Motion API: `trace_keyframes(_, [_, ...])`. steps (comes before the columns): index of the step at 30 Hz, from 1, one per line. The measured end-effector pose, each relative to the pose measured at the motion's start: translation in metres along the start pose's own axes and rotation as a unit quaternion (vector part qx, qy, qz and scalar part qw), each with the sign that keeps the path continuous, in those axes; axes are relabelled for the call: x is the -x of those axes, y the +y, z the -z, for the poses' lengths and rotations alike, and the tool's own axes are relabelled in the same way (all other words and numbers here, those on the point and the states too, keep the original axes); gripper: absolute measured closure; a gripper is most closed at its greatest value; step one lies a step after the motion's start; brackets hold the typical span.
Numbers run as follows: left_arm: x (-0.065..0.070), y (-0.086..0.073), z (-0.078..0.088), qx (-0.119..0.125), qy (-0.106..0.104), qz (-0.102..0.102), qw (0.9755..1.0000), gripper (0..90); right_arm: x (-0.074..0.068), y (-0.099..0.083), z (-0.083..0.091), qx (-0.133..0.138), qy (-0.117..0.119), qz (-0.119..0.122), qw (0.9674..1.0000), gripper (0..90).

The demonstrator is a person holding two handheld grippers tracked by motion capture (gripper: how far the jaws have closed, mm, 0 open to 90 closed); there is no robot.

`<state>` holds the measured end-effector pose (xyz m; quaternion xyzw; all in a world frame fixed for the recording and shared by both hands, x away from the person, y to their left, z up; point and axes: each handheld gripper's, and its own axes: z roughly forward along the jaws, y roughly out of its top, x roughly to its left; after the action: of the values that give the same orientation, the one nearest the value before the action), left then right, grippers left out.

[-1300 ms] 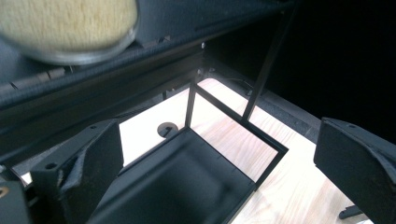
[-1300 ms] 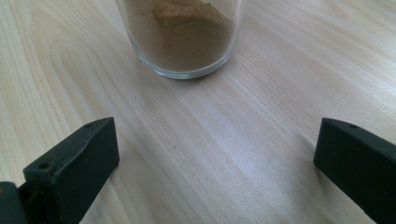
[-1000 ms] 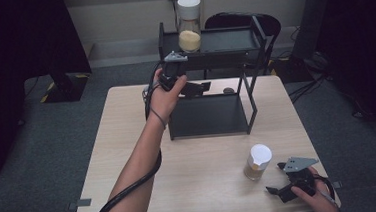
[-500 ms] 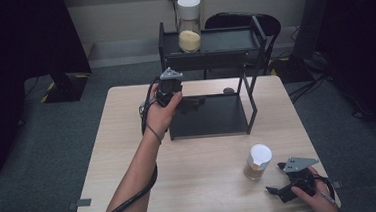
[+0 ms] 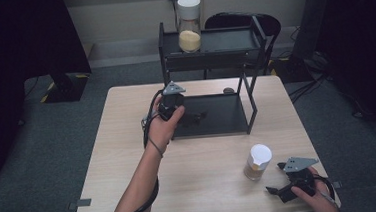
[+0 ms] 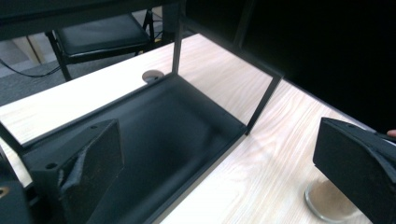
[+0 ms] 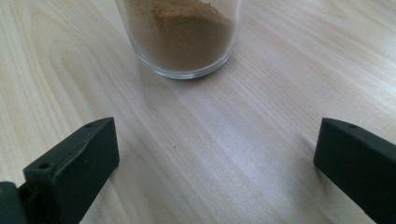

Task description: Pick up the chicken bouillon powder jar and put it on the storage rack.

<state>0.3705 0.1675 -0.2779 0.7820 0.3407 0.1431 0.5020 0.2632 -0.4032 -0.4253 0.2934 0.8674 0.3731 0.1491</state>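
A black two-tier rack (image 5: 250, 104) stands at the back of the wooden table (image 5: 129, 155). On its top shelf sits a white-lidded jar of yellow powder (image 5: 189, 28). A second white-lidded jar of brown powder (image 5: 257, 162) stands on the table at the front right. My left gripper (image 5: 194, 118) is open over the left front of the rack's lower tray (image 6: 177, 126), with nothing between its jaws (image 6: 222, 156). My right gripper (image 5: 275, 179) rests open just right of the brown jar (image 7: 182, 37), jaws spread wide and pointing at it (image 7: 215, 149).
A small dark round disc (image 5: 228, 89) lies on the table behind the rack. A black chair (image 5: 240, 19) stands beyond the table's far edge. Bare tabletop stretches along the left side and front middle. The rack's thin posts (image 6: 264, 102) frame the lower tray.
My left gripper has drawn back and down from the rack's left post toward the lower tray's front left. The right gripper and both jars have stayed put.
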Motion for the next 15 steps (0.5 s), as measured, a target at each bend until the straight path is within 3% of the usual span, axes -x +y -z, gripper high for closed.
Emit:
trace_keyframes(5, [0.004, -0.005, 0.000, -0.004, -0.004, -0.006, 1.0000, 1.2, 0.000, 0.000, 0.000, 0.000, 0.000, 0.001, 1.0000, 0.0])
trace_keyframes(15, [0.004, -0.027, 0.006, -0.008, -0.003, 0.007, 0.9999, 1.3, 0.000, 0.000, 0.000, 0.000, 0.000, 0.001, 1.0000, 0.0])
